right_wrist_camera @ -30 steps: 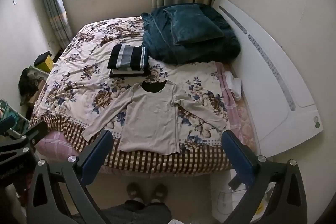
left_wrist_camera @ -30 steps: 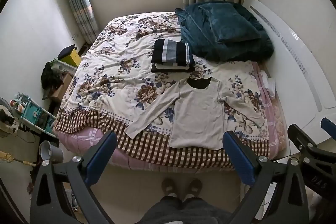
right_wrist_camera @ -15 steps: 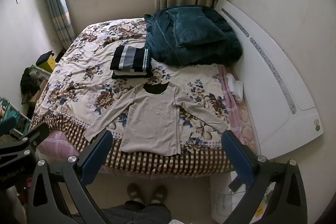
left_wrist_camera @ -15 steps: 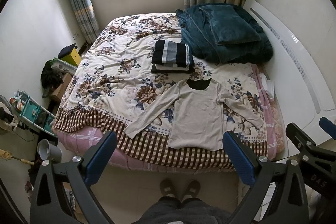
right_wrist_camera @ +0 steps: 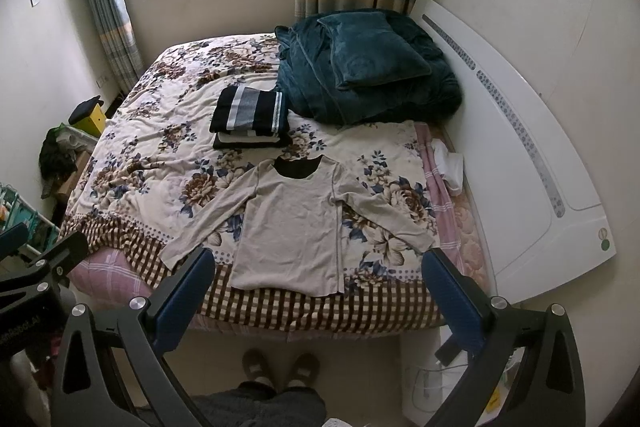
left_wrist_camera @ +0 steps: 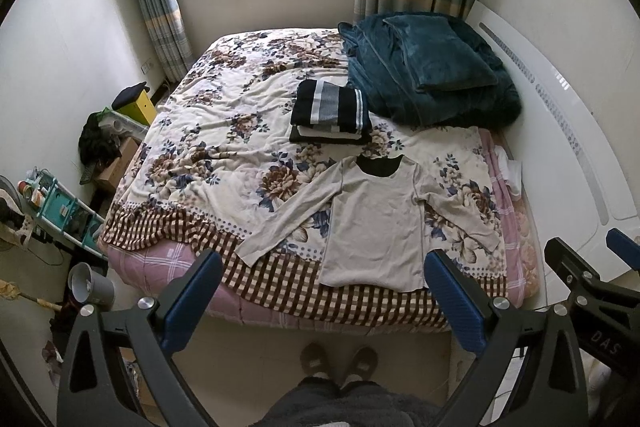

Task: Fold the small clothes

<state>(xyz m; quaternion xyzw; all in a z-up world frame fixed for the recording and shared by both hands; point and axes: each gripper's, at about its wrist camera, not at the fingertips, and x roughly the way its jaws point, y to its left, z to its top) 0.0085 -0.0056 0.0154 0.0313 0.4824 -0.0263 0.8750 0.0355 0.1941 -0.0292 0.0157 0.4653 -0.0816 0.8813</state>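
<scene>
A beige long-sleeved shirt [left_wrist_camera: 374, 223] lies flat on the flowered bedspread [left_wrist_camera: 208, 131], sleeves spread, hem near the bed's front edge; it also shows in the right wrist view [right_wrist_camera: 294, 227]. A stack of folded dark striped clothes [left_wrist_camera: 328, 115] sits behind it, also in the right wrist view [right_wrist_camera: 250, 119]. My left gripper [left_wrist_camera: 320, 301] is open and empty, held high above the floor in front of the bed. My right gripper [right_wrist_camera: 316, 297] is open and empty at about the same height.
A teal blanket and pillow [left_wrist_camera: 428, 67] lie at the bed's head by the white headboard [left_wrist_camera: 560, 115]. Boxes, a teal rack [left_wrist_camera: 60, 211] and a grey bin [left_wrist_camera: 90, 285] stand on the floor at the left. The person's slippered feet [left_wrist_camera: 340, 359] stand before the bed.
Both grippers have risen slightly and drawn back from the bed. The shirt and the stack have not moved.
</scene>
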